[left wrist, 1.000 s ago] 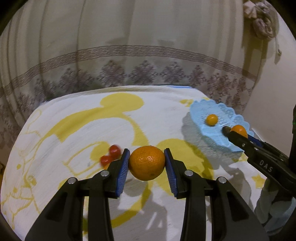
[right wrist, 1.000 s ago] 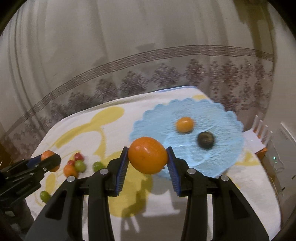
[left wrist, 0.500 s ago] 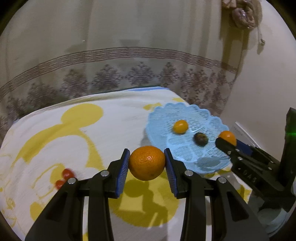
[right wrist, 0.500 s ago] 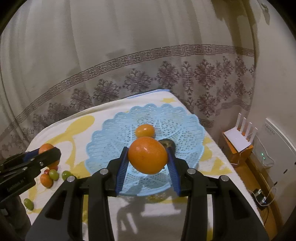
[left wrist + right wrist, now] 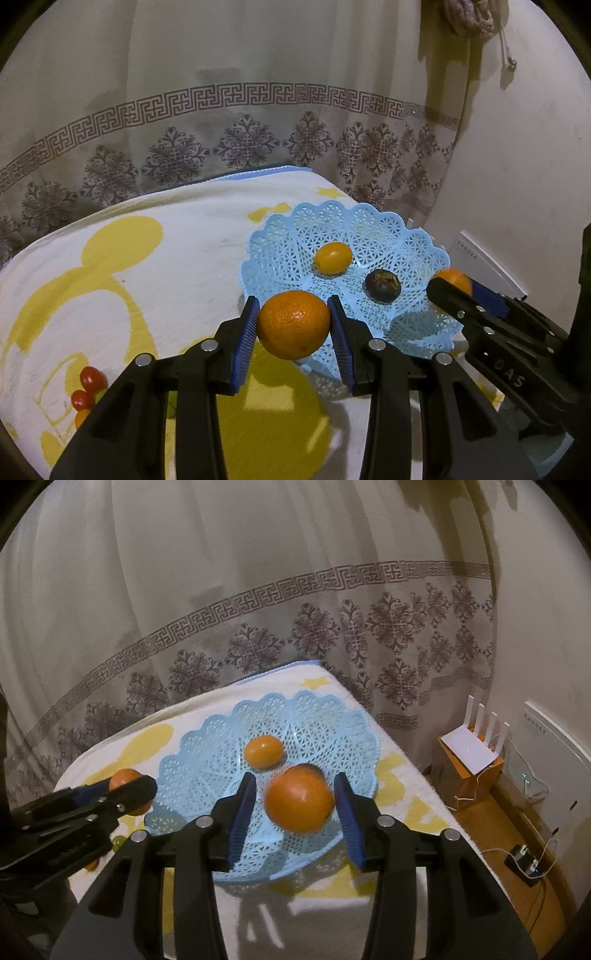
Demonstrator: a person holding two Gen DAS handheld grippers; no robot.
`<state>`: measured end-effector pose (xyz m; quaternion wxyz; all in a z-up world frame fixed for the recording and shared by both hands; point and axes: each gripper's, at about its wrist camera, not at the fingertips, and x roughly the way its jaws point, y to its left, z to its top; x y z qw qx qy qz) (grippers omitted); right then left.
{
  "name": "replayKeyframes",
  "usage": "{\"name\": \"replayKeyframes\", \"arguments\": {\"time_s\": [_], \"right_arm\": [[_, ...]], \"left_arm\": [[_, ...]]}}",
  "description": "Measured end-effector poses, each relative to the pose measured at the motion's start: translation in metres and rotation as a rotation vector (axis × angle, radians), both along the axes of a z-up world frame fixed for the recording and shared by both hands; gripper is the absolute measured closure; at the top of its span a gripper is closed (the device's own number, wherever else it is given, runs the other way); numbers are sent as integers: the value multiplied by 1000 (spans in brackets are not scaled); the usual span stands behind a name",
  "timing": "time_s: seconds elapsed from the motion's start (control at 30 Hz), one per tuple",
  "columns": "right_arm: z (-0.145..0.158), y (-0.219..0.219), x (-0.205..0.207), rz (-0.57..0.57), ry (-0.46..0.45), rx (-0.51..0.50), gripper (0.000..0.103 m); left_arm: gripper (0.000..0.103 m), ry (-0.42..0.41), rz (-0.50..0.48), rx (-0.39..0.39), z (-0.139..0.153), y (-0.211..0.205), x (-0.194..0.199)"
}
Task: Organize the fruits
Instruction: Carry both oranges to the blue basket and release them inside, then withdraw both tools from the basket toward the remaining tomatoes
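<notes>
- The right gripper (image 5: pixel 295 808) is standing with its blue-padded jaws spread; the smooth round orange fruit (image 5: pixel 299 799) between them is blurred and touching neither pad, so it is judged to be released and dropping.
- This fruit is lying directly over the near half of the light-blue perforated plastic basket (image 5: pixel 207 738), ahead of and below the right jaws. No further travel appears necessary for this arm; a straight retreat is the likely next move.
- The left gripper (image 5: pixel 293 326) is clamping a dimpled round orange (image 5: pixel 293 325) between both pads.
- The deciding relation for the left arm: the basket is lying ahead and to the right of the clamped orange, with its near rim (image 5: pixel 255 280) just behind the fruit. The orange is round, so no long axis is constraining the placement.
- Inside the basket, a small oval yellow-orange fruit (image 5: pixel 332 257) and a dark wrinkled round fruit (image 5: pixel 382 287) are resting near the centre, close together but apart.
- The right gripper is occupying the basket's right side in the left wrist view, so it is standing in the way of a placement there; the left side of the basket is open.
- Small red cherry tomatoes (image 5: pixel 86 387) are lying on the white-and-yellow printed cloth (image 5: pixel 147 280), well apart from the basket, not yet sorted.
- A patterned curtain (image 5: pixel 258 129) is hanging behind the bed.
</notes>
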<state>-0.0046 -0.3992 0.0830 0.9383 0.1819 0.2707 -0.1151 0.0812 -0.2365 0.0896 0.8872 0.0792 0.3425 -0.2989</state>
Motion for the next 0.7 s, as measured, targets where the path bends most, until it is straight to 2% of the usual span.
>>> {"name": "replayKeyframes", "arguments": {"time_s": [0.23,0.3,0.37,0.43,0.7], "right_arm": [[4,-1,-7,-51,-34,-21,56],[3,-6,-8,-71,-37,-5,56],[2,-10,-10,-91,-41,4,56],[2,-14,-12,-104,-44,10,56],[-1,-14,-10,-113,-36,19,56]], "left_arm": [[64,10,-19,-13,-3,-12,7],[59,5,-22,-24,-3,-13,7],[39,-15,-15,-29,-2,-12,6],[31,-29,-8,-33,-1,-9,6],[22,-31,34,-20,-1,2,9]]}}
